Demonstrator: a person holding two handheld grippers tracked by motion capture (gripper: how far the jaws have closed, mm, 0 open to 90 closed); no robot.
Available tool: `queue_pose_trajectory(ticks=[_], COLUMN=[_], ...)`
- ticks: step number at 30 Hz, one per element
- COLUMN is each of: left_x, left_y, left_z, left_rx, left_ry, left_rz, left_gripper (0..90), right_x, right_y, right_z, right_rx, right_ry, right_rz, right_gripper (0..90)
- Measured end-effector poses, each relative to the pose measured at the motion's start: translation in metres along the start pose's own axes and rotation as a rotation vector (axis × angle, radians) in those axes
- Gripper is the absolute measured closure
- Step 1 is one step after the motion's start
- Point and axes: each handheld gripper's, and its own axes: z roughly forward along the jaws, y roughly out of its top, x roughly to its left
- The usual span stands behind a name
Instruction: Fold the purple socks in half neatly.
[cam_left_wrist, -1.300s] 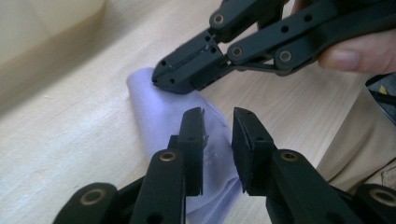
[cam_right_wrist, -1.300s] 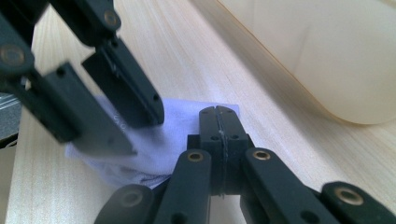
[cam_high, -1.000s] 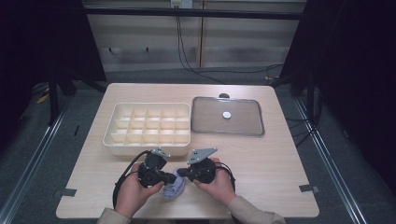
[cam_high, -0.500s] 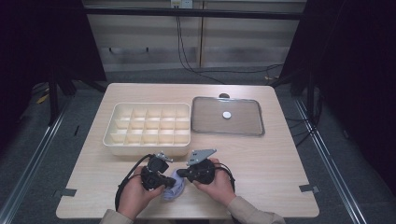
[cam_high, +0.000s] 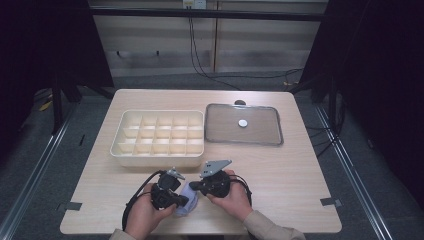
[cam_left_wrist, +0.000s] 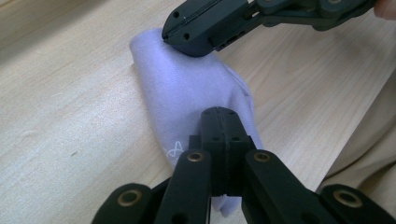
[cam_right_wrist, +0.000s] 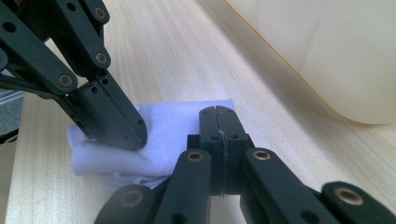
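- High view: on the surface (cam_high: 280, 170), we see the tray (cam_high: 159, 134) unmoved.
- Our left hand-held gripper (cam_left_wrist: 219, 122) has shifted slightly, clamping the lilac cloth (cam_left_wrist: 187, 98).
- Right hand-held gripper (cam_right_wrist: 217, 122) pinches it too; folding continues.

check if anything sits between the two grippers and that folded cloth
Nothing visible does. The left gripper and right gripper both have jaws closed on the pale purple cloth, one at each end, on the bare table.
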Motion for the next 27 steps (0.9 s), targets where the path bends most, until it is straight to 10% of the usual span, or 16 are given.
queue_pose_trajectory(ticks=[27], left_x=[-0.006], left_y=[-0.002], left_z=[-0.003], left_rx=[0.032], left_ry=[0.023], left_rz=[0.001], left_gripper=[90.0], right_x=[0.0], right_y=[-0.001], right_z=[0.001], right_rx=[-0.003], right_ry=[0.005], right_rz=[0.0], right_gripper=[90.0])
